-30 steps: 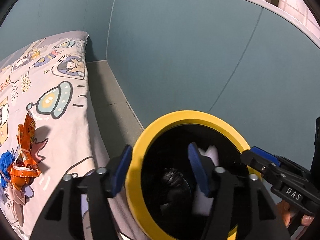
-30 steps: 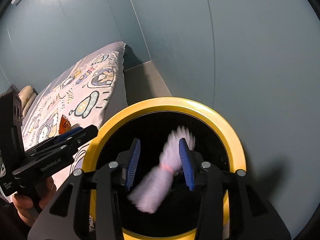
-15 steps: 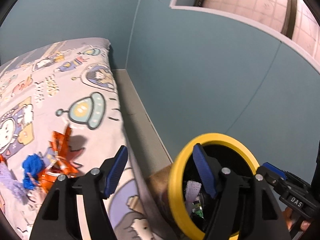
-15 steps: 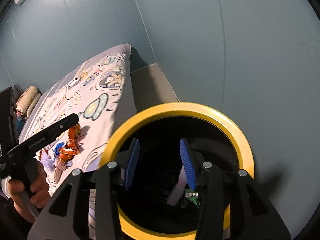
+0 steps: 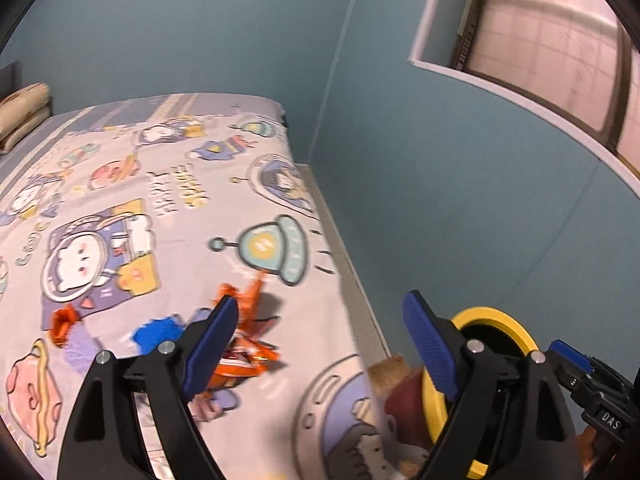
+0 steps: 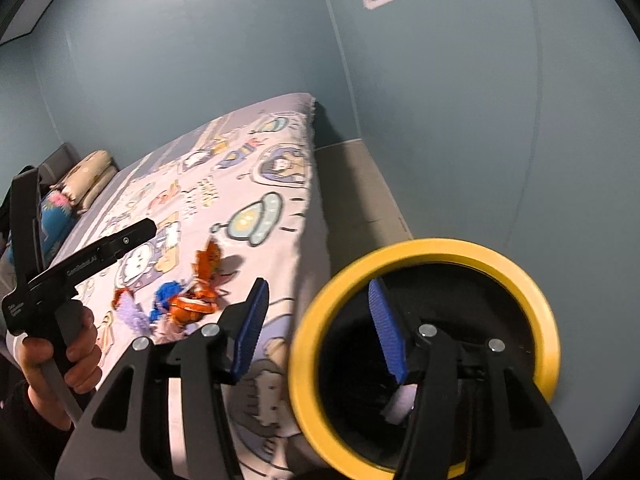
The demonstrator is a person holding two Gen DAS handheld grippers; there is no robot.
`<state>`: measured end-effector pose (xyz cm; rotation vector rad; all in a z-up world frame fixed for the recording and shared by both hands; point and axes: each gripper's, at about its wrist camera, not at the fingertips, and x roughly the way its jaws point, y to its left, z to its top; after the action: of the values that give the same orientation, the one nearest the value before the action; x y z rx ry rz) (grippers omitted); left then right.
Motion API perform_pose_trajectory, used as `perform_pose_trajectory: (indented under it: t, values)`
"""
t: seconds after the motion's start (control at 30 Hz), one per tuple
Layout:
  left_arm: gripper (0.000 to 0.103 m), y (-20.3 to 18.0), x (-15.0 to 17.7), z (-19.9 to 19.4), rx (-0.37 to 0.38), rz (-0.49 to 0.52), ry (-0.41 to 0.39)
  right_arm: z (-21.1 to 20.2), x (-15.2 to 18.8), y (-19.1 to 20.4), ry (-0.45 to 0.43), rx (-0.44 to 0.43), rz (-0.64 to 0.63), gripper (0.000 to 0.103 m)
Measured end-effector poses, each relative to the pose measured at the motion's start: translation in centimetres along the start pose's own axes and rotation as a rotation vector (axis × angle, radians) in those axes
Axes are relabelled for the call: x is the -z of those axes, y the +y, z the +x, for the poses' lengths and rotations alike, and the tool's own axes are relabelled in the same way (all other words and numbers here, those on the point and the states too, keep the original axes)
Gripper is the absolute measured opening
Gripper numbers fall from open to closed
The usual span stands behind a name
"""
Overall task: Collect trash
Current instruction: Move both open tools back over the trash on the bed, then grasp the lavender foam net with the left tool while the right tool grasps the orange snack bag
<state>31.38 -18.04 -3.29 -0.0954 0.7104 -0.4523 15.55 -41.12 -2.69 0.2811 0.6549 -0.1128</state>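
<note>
A black bin with a yellow rim (image 6: 424,248) stands on the floor beside the bed, with a white scrap (image 6: 400,404) lying inside. On the cartoon bedsheet lie crumpled orange wrappers (image 5: 250,346), a blue scrap (image 5: 154,334), a small orange piece (image 5: 62,326) and a pale purple scrap (image 6: 132,312). My left gripper (image 5: 320,344) hangs over the bed's edge with its jaws opening and nothing between them; the wrappers lie under its left finger. My right gripper (image 6: 318,330) hovers at the bin's left rim, jaws opening and empty.
The bed (image 5: 160,184) fills the left, with pillows (image 6: 86,178) at its head. A narrow strip of floor (image 6: 352,184) runs between the bed and the teal wall (image 5: 440,200). A window (image 5: 540,40) is set in the wall. A hand (image 6: 60,356) holds the left gripper's handle.
The white scrap left the right gripper and dropped into the bin. Both grippers drew up and away from the bin; the left swung over the bed. Both jaws widened.
</note>
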Motion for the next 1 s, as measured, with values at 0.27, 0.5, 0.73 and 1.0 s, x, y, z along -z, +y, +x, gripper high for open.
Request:
perform_pose_trajectory:
  t: [0.27, 0.5, 0.73, 1.0]
  values:
    - [0.086, 5.3, -0.4, -2.5, -0.091, -0.052, -0.020, 0.6, -0.6, 4.7, 0.011, -0.069, -0.055, 0.055]
    - [0.088, 10.3, 0.1, -4.0, -0.170, -0.113, -0.027, 2.2, -0.7, 9.0, 0.034, -0.114, -0.112, 0.055]
    - [0.088, 15.2, 1.5, -4.4, -0.243, -0.177, -0.013, 4.6, -0.3, 11.9, 0.071, -0.140, -0.137, 0.055]
    - [0.088, 19.5, 3.4, -3.3, -0.300, -0.249, 0.020, 8.4, 0.0, 13.8, 0.116, -0.143, -0.145, 0.055]
